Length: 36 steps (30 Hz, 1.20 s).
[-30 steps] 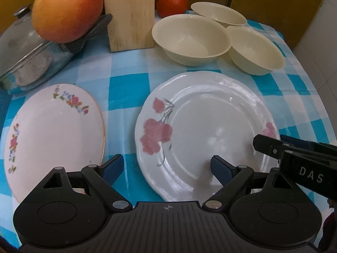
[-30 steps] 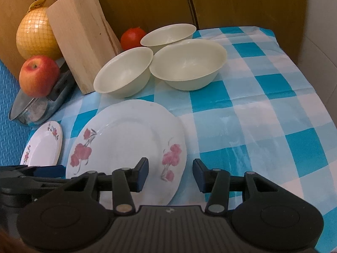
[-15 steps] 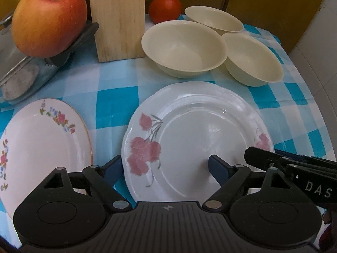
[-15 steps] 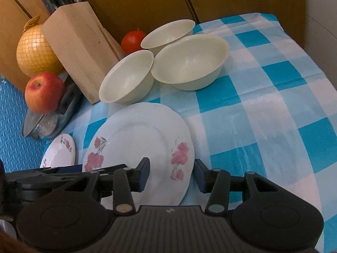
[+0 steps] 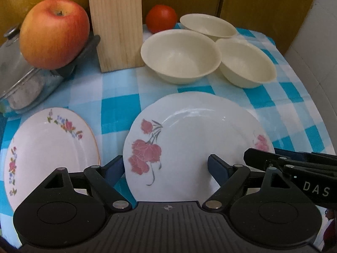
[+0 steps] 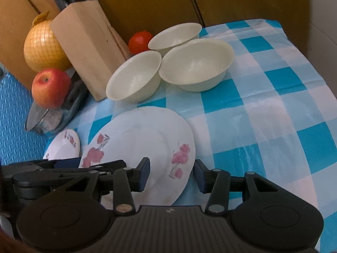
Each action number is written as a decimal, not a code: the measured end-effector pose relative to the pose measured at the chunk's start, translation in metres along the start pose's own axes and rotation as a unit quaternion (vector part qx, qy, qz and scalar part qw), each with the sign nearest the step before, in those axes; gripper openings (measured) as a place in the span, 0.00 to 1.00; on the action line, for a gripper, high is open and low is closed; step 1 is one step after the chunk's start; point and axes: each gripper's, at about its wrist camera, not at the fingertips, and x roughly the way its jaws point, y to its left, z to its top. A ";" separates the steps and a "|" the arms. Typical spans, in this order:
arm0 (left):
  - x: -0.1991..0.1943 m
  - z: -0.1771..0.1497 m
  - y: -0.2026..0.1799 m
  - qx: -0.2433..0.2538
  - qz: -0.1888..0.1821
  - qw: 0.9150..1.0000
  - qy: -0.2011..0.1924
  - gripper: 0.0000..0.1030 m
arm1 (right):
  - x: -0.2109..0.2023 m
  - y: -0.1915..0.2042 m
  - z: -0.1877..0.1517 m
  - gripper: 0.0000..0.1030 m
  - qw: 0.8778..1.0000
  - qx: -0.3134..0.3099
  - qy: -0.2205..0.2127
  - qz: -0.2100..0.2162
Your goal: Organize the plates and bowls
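A large white plate point(image 5: 200, 139) with pink flowers lies on the checked cloth, close in front of both grippers. My left gripper point(image 5: 165, 167) is open; its right finger is over the plate and its left finger is at the plate's left rim. My right gripper point(image 6: 171, 170) is open and straddles the large plate's point(image 6: 143, 147) right rim. A small floral plate point(image 5: 48, 147) lies to the left. Three cream bowls point(image 5: 181, 54) point(image 5: 246, 63) point(image 5: 208, 27) stand clustered behind the plates.
A wooden knife block point(image 6: 84, 48) stands at the back left, with a tomato point(image 6: 140, 41) beside it. An apple point(image 5: 54, 33) rests on a glass lid point(image 5: 27, 84). A netted yellow fruit point(image 6: 42, 48) sits in the corner. Bare checked cloth point(image 6: 273, 105) spreads to the right.
Both views have tilted up and shifted a little, so more of the back wall and the knife block shows. Both grippers stay open over the large plate. Plates and bowls have not moved.
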 end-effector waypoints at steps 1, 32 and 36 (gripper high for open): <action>-0.001 -0.001 0.001 0.000 0.001 1.000 0.001 0.86 | 0.000 0.000 -0.002 0.44 1.000 -0.001 0.001 0.000; -0.037 -0.032 -0.002 0.013 0.001 0.999 -0.032 0.81 | -0.018 0.012 -0.025 0.34 1.000 -0.031 -0.004 0.006; -0.032 -0.033 0.014 -0.020 -0.018 1.000 -0.008 0.83 | -0.012 0.011 -0.025 0.34 0.999 -0.034 0.002 0.003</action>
